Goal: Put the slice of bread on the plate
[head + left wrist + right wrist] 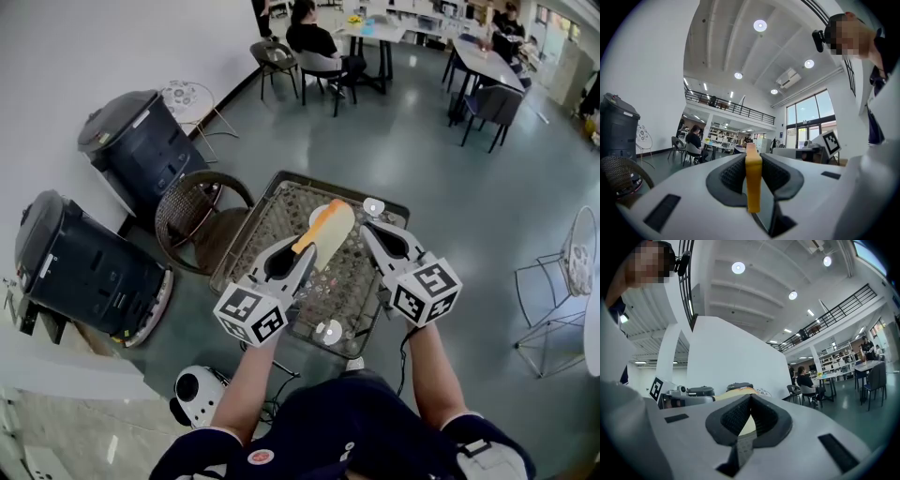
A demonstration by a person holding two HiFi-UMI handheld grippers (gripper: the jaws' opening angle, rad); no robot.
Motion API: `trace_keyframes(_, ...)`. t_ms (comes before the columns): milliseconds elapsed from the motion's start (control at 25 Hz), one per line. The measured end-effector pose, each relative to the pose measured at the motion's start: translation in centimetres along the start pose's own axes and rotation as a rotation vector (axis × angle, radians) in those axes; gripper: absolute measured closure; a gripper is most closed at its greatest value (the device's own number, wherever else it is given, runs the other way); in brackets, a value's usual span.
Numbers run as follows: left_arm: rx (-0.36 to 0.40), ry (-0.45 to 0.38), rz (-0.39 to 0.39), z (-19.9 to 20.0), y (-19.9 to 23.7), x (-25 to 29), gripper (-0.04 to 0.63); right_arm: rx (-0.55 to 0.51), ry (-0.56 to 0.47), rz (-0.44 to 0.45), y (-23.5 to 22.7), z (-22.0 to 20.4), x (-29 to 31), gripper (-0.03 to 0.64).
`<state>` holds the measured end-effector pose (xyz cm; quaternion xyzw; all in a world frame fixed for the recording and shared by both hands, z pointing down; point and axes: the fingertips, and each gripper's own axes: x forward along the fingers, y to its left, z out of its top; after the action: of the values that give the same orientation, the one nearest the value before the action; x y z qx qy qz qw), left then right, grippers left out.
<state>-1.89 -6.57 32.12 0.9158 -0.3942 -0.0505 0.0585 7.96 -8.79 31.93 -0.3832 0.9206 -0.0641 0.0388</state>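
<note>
The left tongs [302, 253] are clamped on the slice of bread [330, 228], with the pads pressing its two flat faces near one end. In the left gripper view the slice stands on edge, its orange crust toward the camera, and runs out past the tips. The right tongs [377, 236] have their tips together and grip nothing. They hang beside the left pair, just to the right of the slice and apart from it.

The step in hand looks like the carry to the plate [314, 217]. I take the plate to be the white round rim showing just beyond the left tongs, under the far end of the slice, on the mesh worktop [272, 211].

To do this well, hold the grip unchanged until the slice is over the middle of the plate. Most of the slice hangs free ahead of the tips, so it could swing or slip. Roll the left tongs so the slice lies flat, lower it until the free end rests on the plate, and only then open. Letting go from height could bounce the slice off the rim. The right tongs do best well apart from the slice, or steadying the plate's edge if it slides.
</note>
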Motion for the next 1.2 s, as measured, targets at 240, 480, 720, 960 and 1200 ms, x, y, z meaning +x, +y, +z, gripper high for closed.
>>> trace_keyframes(240,0.004,0.028,0.046,-0.5,0.8,2.8,0.503,0.022,0.012,0.036,-3.4,0.0,1.2,0.611)
trace_keyframes(480,-0.006,0.047,0.048,-1.4,3.3,4.4,0.503,0.038,0.026,0.020,-5.3,-1.1,3.5,0.611)
trace_keyframes(720,-0.014,0.051,-0.015,-1.9,5.4,6.1,0.503,0.031,0.036,-0.051,-6.4,-1.8,5.3,0.611)
trace_keyframes(960,-0.012,0.062,-0.084,-1.5,7.6,6.5,0.503,0.042,0.017,-0.120,-5.9,-1.4,7.3,0.611)
trace_keyframes(1200,-0.017,0.070,-0.114,-1.6,9.2,6.4,0.503,0.035,0.026,-0.149,-5.2,-1.6,8.5,0.611)
